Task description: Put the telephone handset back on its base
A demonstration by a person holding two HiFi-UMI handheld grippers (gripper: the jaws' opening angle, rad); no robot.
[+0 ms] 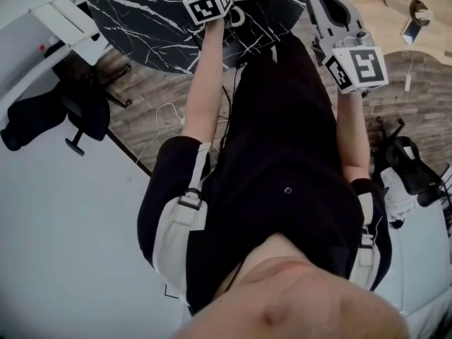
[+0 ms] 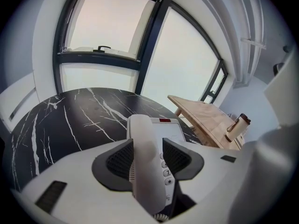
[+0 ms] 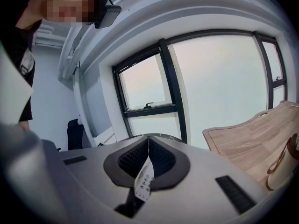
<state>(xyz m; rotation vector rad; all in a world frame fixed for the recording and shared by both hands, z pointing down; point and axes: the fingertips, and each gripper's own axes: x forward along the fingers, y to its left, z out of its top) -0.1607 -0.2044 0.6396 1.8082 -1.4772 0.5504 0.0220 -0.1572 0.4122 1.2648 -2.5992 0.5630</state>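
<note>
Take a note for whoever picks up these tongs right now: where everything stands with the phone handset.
Left tongs: open, astride the handset, pads not clamped.
Right tongs: shut on a small printed slip, held away from the phone.
Handset: lying along its base on the black marble table, apparently seated.
Left to do: lift the left tongs clear, confirm it sits flat.

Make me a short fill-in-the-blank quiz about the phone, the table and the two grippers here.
1. The left gripper has its open jaws on either side of the telephone ___.
2. The telephone base stands on a ___ marble table.
3. The right gripper is ___ on a small white printed slip.
Missing words: handset; black; shut.
</note>
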